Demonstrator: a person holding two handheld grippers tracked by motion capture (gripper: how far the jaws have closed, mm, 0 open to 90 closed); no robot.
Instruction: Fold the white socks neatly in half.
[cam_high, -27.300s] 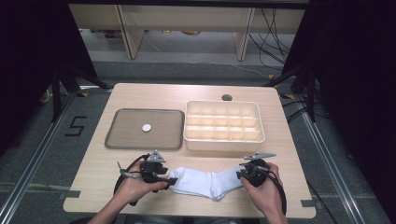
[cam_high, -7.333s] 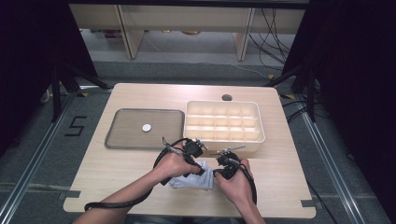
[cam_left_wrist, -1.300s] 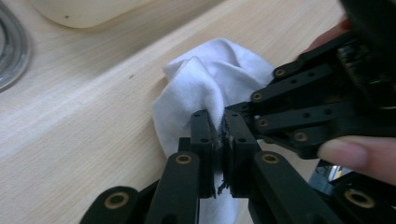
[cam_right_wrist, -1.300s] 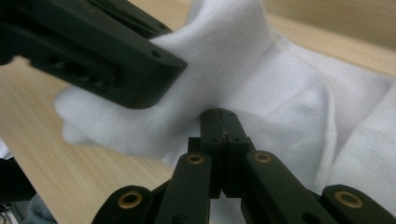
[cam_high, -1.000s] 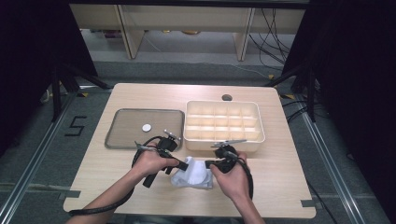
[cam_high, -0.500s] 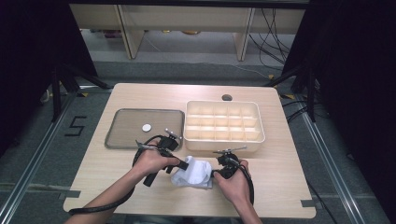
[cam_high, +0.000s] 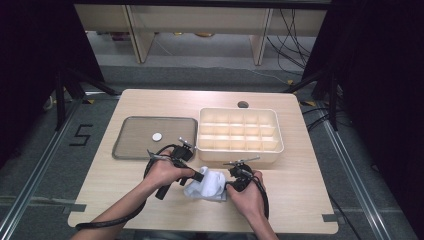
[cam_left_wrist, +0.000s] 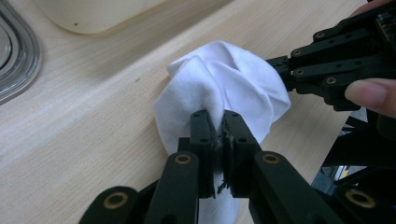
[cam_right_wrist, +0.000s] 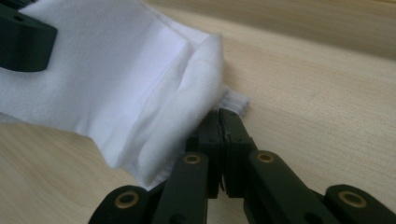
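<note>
On the table (cam_high: 300, 200), a grey tray (cam_high: 130, 145) with a small white disc (cam_high: 157, 136) lies at the left, a cream divided box (cam_high: 239, 136) just right of it. In front of them, the bunched white cloth (cam_high: 206, 184) sits between the grippers. The left gripper (cam_left_wrist: 218, 122) is clenched on a fold. The right gripper (cam_right_wrist: 219, 116) pinches the cloth's edge at the opposite side.
</note>
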